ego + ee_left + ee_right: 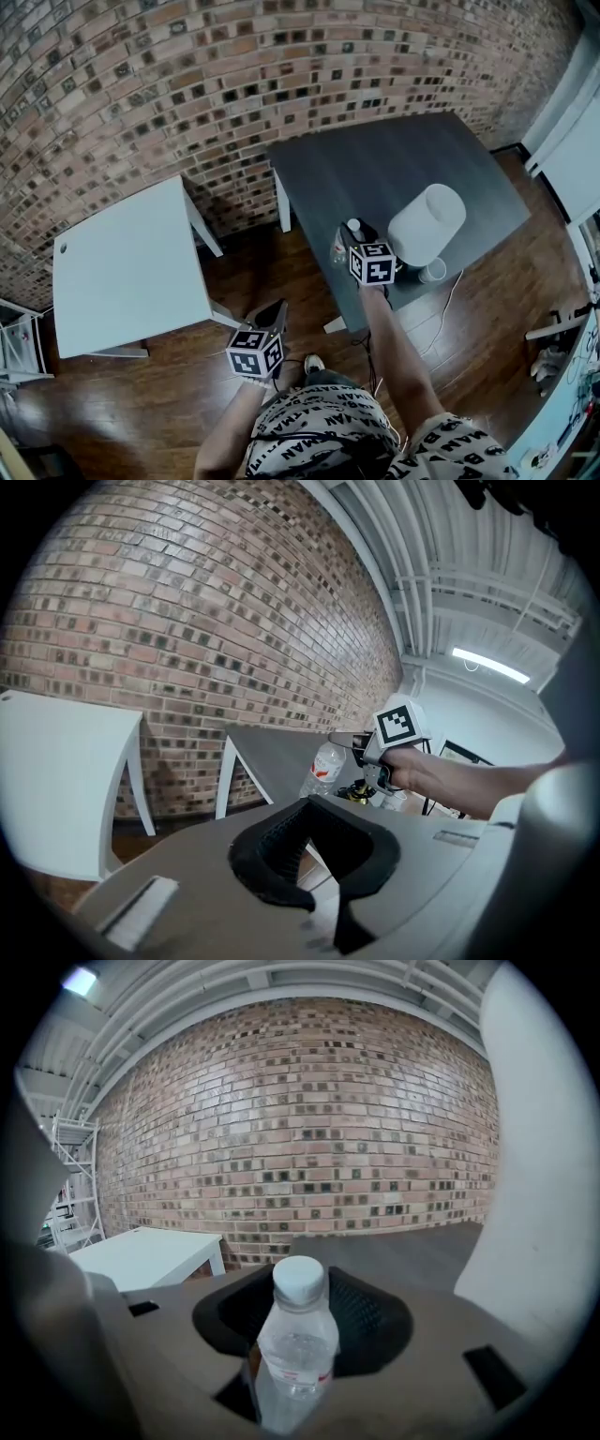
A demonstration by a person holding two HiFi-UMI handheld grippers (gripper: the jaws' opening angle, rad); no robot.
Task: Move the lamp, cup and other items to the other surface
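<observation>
At the left stands a white square table [122, 272] with a bare top, in front of the red-brown brick wall [187, 75]. The left claw [314, 855] hangs over the dark wooden floor [281, 272], between the two tables and near the person's body. Its jaws are almost pressed together and hold nothing.

To the right stands a dark grey rectangular table [375, 169], which carries the task's things. Near its front edge stands a clear plastic water bottle with a white cap [295, 1349], upright on the table top. The right claw [302, 1316] is at this bottle and its jaws are spread, one on each side of the bottle's body. A dark gap shows between the bottle and the left jaw, so the claw does not pinch it.

Just right of the bottle stands a lamp with a white rounded shade [428, 223], also close to the front edge. Its thin white cable [448, 305] hangs down to the floor.
</observation>
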